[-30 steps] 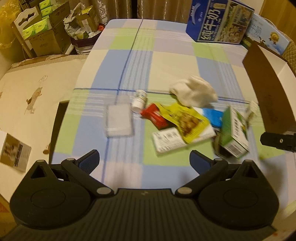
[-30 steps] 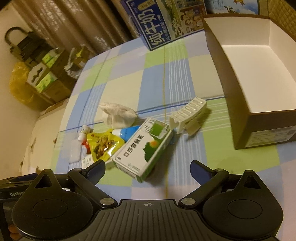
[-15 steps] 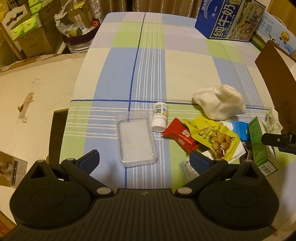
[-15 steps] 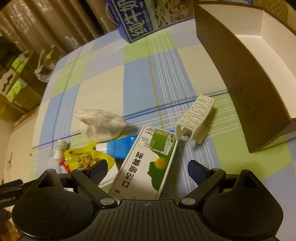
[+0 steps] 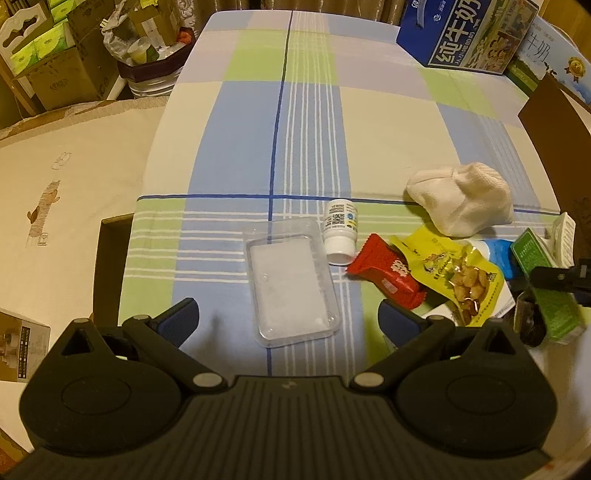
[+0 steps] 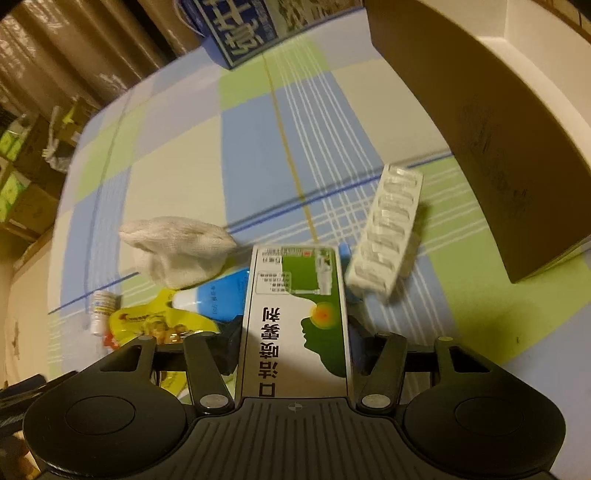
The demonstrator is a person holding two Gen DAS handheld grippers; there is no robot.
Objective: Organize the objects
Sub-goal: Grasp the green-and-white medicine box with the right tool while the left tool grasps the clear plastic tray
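Note:
My right gripper (image 6: 295, 343) is shut on the green and white medicine box (image 6: 295, 317), with one finger against each long side. In the left wrist view the same green box (image 5: 546, 291) sits at the right edge, and a black right finger (image 5: 554, 276) crosses it. My left gripper (image 5: 290, 321) is open above the table, and a clear plastic tray (image 5: 291, 284) lies flat between and just ahead of its fingertips. Beside the tray lie a small white bottle (image 5: 340, 230), a red snack pack (image 5: 384, 273) and a yellow snack bag (image 5: 454, 273).
A white cloth (image 6: 177, 251), a blue tube (image 6: 218, 299) and a white ribbed blister tray (image 6: 388, 236) lie around the green box. An open brown cardboard box (image 6: 480, 129) stands to the right. Blue milk cartons (image 5: 465, 33) stand at the table's far edge, and cluttered boxes (image 5: 55, 55) beyond its left side.
My right gripper moved forward over the green box and closed on it. The left wrist view shifted so the clear tray now sits between the open left fingers.

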